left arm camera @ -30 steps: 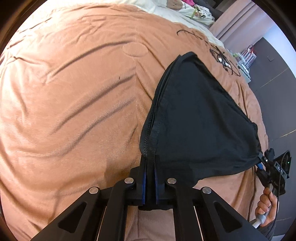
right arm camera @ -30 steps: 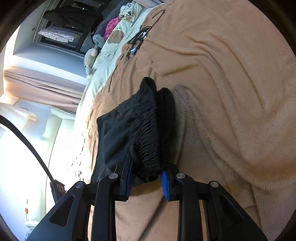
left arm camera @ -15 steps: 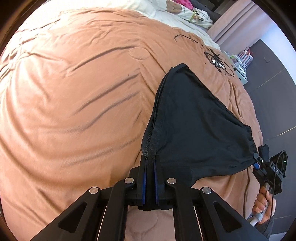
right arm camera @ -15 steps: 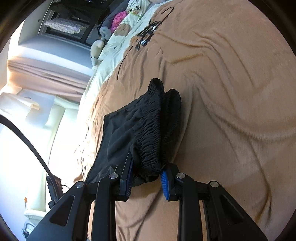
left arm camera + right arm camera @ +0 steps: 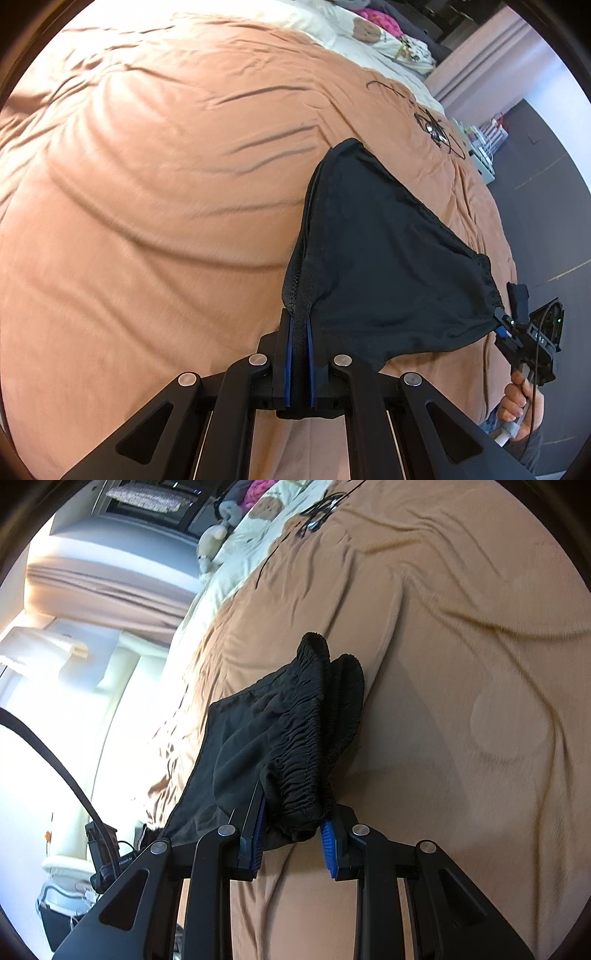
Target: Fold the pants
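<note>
tan blanket [image 5: 155, 206] on bed, beige curtains [image 5: 110, 587], dark floor [image 5: 546, 155].

One pants [image 5: 384, 258], two grippers [image 5: 300, 350] [image 5: 291, 834], one blanket [image 5: 147, 221]

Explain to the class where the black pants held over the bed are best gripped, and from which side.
Grip the black pants at two opposite edges. The left gripper clamps the flat seamed edge; the right gripper takes the bunched elastic waistband. Come from each outer end, pulling apart, so the cloth hangs taut above the brown blanket.
</note>
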Tool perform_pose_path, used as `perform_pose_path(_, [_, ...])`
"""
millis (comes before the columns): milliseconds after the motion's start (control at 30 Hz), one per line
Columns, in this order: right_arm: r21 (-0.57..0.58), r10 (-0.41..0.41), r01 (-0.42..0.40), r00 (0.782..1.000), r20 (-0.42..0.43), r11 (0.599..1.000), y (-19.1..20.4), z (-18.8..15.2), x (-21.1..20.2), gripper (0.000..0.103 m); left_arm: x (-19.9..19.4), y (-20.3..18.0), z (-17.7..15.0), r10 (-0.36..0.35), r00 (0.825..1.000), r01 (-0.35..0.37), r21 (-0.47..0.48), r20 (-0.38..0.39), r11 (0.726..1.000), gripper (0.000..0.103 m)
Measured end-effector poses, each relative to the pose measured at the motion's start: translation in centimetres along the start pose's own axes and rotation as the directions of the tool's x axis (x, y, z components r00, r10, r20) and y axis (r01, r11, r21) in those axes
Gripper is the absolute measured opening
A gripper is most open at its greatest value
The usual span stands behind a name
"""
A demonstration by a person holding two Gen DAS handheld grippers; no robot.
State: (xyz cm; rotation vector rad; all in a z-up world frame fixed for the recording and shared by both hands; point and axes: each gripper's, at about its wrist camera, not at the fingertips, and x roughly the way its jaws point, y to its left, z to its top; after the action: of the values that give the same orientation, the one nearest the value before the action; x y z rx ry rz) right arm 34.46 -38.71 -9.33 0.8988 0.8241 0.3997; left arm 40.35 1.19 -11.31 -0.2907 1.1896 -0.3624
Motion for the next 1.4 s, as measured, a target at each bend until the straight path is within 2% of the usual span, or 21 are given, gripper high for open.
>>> perform_pose_path(267, [-0.085, 0.011, -0.016, 0.998, -0.061, 0.996, 1.2, -0.9, -0.1, 0.023, -3.2, 2.4, -5.4, -0.003, 0.999, 0.006, -0.08, 0.047, 0.997, 0.007])
perform_pose_path(533, [-0.132, 0.01, -0.022, 0.996, -0.093, 0.991, 1.3, -0.7, 0.2, 0.023, -5.3, 3.4, -8.8, -0.012, 0.997, 0.022, -0.132, 0.075, 0.991, 0.007])
perform_pose_path(833, [-0.157, -0.015, 0.001, 0.996, -0.086, 0.988, 1.5, 0.2, 0.5, 0.022, -4.7, 3.0, -11.7, -0.055, 0.997, 0.064, -0.168, 0.057, 0.984, 0.007])
perform_pose_path(967, [-0.18, -0.05, 0.035, 0.996, -0.079, 0.983, 1.8, 0.5, 0.7, 0.022, -3.2, 2.7, -12.4, -0.072, 0.997, 0.073, -0.172, 0.014, 0.982, 0.01])
perform_pose_path(1000, [-0.182, -0.055, 0.04, 0.995, -0.078, 0.982, 1.8, 0.5, 0.7, 0.022, -3.0, 2.8, -12.7, -0.073, 0.997, 0.073, -0.173, 0.006, 0.982, 0.013])
perform_pose_path(1100, [-0.203, -0.087, 0.071, 0.994, -0.071, 0.977, 2.2, 0.4, 0.9, 0.023, -2.6, 3.2, -13.4, -0.055, 0.998, 0.053, -0.168, -0.006, 0.984, 0.031])
perform_pose_path(1133, [-0.213, -0.104, 0.086, 0.992, -0.073, 0.973, 2.2, 0.3, 1.0, 0.024, -2.6, 3.4, -13.5, -0.057, 0.998, 0.056, -0.173, -0.003, 0.983, 0.043])
perform_pose_path(1167, [-0.22, -0.119, 0.1, 0.99, -0.074, 0.97, 2.4, 0.1, 1.0, 0.027, -2.8, 3.6, -13.6, -0.064, 0.998, 0.064, -0.176, 0.006, 0.982, 0.052])
perform_pose_path(1200, [-0.229, -0.134, 0.113, 0.988, -0.075, 0.967, 2.5, -0.1, 0.8, 0.028, -3.0, 3.9, -13.7, -0.067, 0.998, 0.069, -0.173, 0.016, 0.982, 0.056])
perform_pose_path(1267, [-0.271, -0.172, 0.148, 0.983, -0.067, 0.951, 3.2, -0.8, 0.7, 0.034, -3.3, 4.1, -13.9, -0.07, 0.997, 0.074, -0.161, 0.028, 0.984, 0.073])
perform_pose_path(1400, [-0.329, -0.245, 0.229, 0.969, -0.009, 0.916, 5.2, -1.7, -0.4, 0.047, -3.6, 4.5, -13.4, -0.081, 0.995, 0.088, -0.149, 0.051, 0.985, 0.091])
